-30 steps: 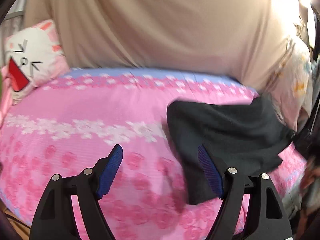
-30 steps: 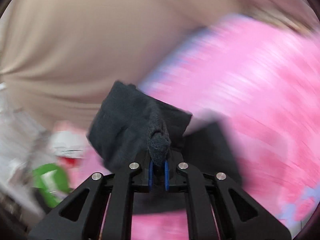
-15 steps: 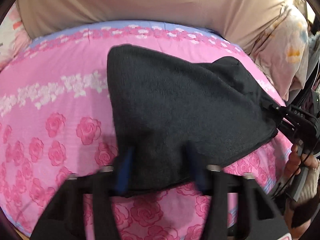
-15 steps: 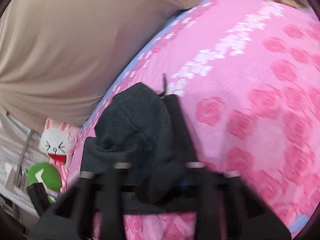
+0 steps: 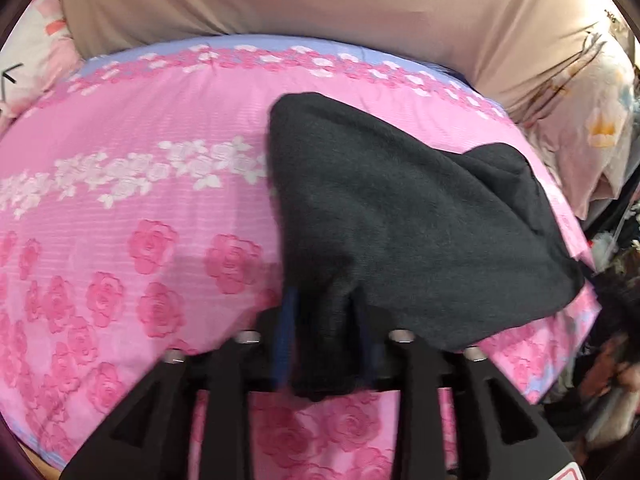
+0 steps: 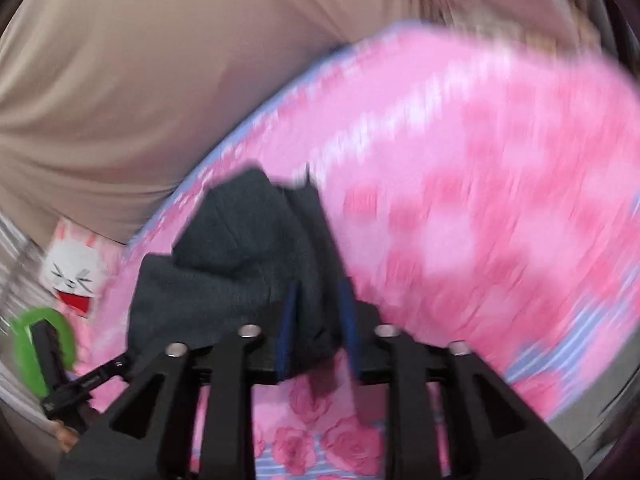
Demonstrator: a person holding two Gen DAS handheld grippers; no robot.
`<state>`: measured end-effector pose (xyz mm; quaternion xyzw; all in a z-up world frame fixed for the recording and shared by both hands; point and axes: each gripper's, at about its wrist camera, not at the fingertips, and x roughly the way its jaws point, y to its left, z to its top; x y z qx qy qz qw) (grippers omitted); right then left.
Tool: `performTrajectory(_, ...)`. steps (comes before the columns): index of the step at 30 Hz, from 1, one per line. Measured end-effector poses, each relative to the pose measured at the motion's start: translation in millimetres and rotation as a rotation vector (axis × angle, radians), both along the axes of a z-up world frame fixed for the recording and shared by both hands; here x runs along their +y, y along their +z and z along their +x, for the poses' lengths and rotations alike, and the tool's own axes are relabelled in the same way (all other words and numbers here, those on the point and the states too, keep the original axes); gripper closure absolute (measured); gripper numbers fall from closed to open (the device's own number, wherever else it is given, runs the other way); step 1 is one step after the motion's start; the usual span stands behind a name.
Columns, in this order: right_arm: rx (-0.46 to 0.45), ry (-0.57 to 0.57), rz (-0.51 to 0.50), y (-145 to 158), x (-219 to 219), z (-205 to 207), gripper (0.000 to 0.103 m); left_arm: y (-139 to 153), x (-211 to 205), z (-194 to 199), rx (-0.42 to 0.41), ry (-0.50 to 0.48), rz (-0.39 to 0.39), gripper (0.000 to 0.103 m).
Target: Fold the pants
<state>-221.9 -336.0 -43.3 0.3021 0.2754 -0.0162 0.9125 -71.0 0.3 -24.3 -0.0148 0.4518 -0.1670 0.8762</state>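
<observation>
Spreading across almost the whole scene is the pink rose-print bedspread [image 5: 168, 216], with a beige curtain [image 5: 320, 4] hanging along its far side. On the right half of the bed lie the dark pants [image 5: 408, 216], bunched into a rough folded slab, one layer humped over another at the far right. Down at the near edge the left gripper [image 5: 326, 340] has a flap of that cloth between its blue pads, and its jaws are opening now, so the cloth looks loose rather than pinched. Over in the right wrist view the right gripper [image 6: 318, 320] straddles its own corner of the pants, jaws opening too, fabric sagging between them. A white bunny cushion [image 6: 74, 276] sits far left. My worry: with both corners let go together, the thick top layer could spring back or slide, spoiling the fold's alignment, and cloth may snag on a withdrawing pad.
</observation>
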Motion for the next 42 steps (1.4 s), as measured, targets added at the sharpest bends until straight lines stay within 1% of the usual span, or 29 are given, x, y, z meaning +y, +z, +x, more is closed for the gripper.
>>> performTrajectory(1, -0.034, 0.031, -0.051, 15.1, 0.5, 4.8, 0.044, 0.5, 1.6, 0.2, -0.007, 0.007, 0.006, 0.059)
performTrajectory(2, -0.051, 0.078, -0.082, 23.9, 1.1, 11.8, 0.036, 2.7, 3.9, -1.9, -0.016, 0.013, 0.0, 0.059)
performTrajectory(3, -0.041, 0.123, -0.113, 27.9, 2.1, 22.1, 0.036, 6.5, 5.9, -4.7, -0.027, 0.017, -0.011, 0.059)
performTrajectory(4, -0.015, 0.133, -0.124, 25.9, 2.2, 26.8, 0.036, 10.3, 6.9, -6.6, -0.035, 0.02, -0.015, 0.059)
performTrajectory(6, 0.029, 0.185, -0.084, 12.3, -0.6, 29.3, 0.036, 23.0, 7.6, -16.2, -0.069, 0.006, -0.025, 0.058)
performTrajectory(7, 0.045, 0.215, -0.014, 0.8, -1.6, 27.2, 0.036, 33.6, 4.9, -25.1, -0.104, -0.026, -0.034, 0.053)
performTrajectory(8, 0.057, 0.233, 0.04, -7.6, -3.9, 21.4, 0.036, 41.4, 0.4, -31.0, -0.128, -0.056, -0.037, 0.043)
performTrajectory(9, 0.073, 0.251, 0.093, -16.5, -3.9, 17.5, 0.047, 46.6, -4.7, -34.1, -0.145, -0.08, -0.038, 0.038)
performTrajectory(10, 0.092, 0.269, 0.113, -22.6, -2.2, 15.1, 0.057, 54.1, -15.7, -40.3, -0.174, -0.128, -0.037, 0.031)
performTrajectory(11, 0.104, 0.277, 0.104, -24.9, -5.9, 12.4, 0.079, 58.9, -28.0, -44.7, -0.193, -0.177, -0.037, 0.029)
performTrajectory(12, 0.112, 0.273, 0.089, -24.6, -5.7, 11.9, 0.09, 62.1, -40.2, -48.7, -0.205, -0.225, -0.037, 0.027)
performTrajectory(14, 0.093, 0.287, 0.119, -19.9, -7.8, 13.4, 0.093, 64.6, -80.3, -57.3, -0.227, -0.366, -0.03, 0.021)
performTrajectory(15, 0.073, 0.297, 0.141, -13.9, -8.3, 14.4, 0.094, 63.2, -96.5, -60.8, -0.236, -0.409, -0.021, 0.02)
performTrajectory(18, -0.051, 0.368, 0.242, 17.4, -11.1, 21.2, 0.095, 51.2, -149.1, -72.6, -0.259, -0.547, 0.025, 0.02)
performTrajectory(19, -0.08, 0.392, 0.262, 26.7, -9.4, 24.2, 0.095, 48.1, -161.6, -74.5, -0.264, -0.576, 0.03, 0.02)
performTrajectory(22, -0.146, 0.479, 0.308, 49.5, -1.4, 37.7, 0.095, 45.3, -185.1, -74.0, -0.286, -0.597, 0.011, 0.021)
performTrajectory(23, -0.154, 0.505, 0.309, 54.8, 4.6, 45.2, 0.095, 46.9, -191.3, -68.0, -0.303, -0.576, -0.005, 0.03)
performTrajectory(24, -0.155, 0.521, 0.313, 56.1, 7.7, 50.2, 0.095, 47.8, -195.0, -64.1, -0.31, -0.568, -0.015, 0.042)
performTrajectory(25, -0.155, 0.542, 0.313, 57.4, 11.6, 57.2, 0.095, 50.6, -196.3, -55.9, -0.311, -0.555, -0.027, 0.081)
performTrajectory(26, -0.161, 0.518, 0.293, 58.8, 10.2, 59.6, 0.091, 53.5, -194.2, -41.4, -0.289, -0.518, -0.032, 0.099)
performTrajectory(27, -0.172, 0.484, 0.28, 60.1, 7.4, 59.7, 0.087, 58.6, -186.5, -23.0, -0.254, -0.469, -0.057, 0.1)
performTrajectory(28, -0.189, 0.442, 0.27, 59.4, -0.2, 56.3, 0.084, 66.9, -173.5, -7.1, -0.244, -0.41, -0.096, 0.1)
performTrajectory(30, -0.196, 0.363, 0.247, 52.9, -15.3, 46.5, 0.056, 85.4, -143.7, 9.3, -0.261, -0.318, -0.134, 0.1)
performTrajectory(32, -0.13, 0.329, 0.217, 32.0, -19.9, 48.3, 0.055, 107.1, -111.6, 18.6, -0.294, -0.255, -0.188, 0.1)
performTrajectory(34, -0.042, 0.324, 0.215, 8.8, -12.7, 64.2, 0.055, 120.6, -93.2, 21.8, -0.33, -0.207, -0.184, 0.1)
performTrajectory(37, 0.05, 0.342, 0.211, -17.7, 3.0, 95.3, 0.055, 125.5, -86.1, 26.7, -0.337, -0.19, -0.182, 0.1)
performTrajectory(40, 0.083, 0.32, 0.207, -31.2, 10.9, 123.1, 0.055, 123.3, -91.4, 26.3, -0.342, -0.207, -0.16, 0.1)
performTrajectory(41, 0.084, 0.318, 0.205, -31.8, 12.5, 129.1, 0.058, 123.4, -94.9, 24.7, -0.35, -0.213, -0.144, 0.1)
performTrajectory(42, 0.083, 0.312, 0.204, -32.0, 13.9, 135.2, 0.069, 124.3, -97.1, 24.4, -0.352, -0.217, -0.143, 0.1)
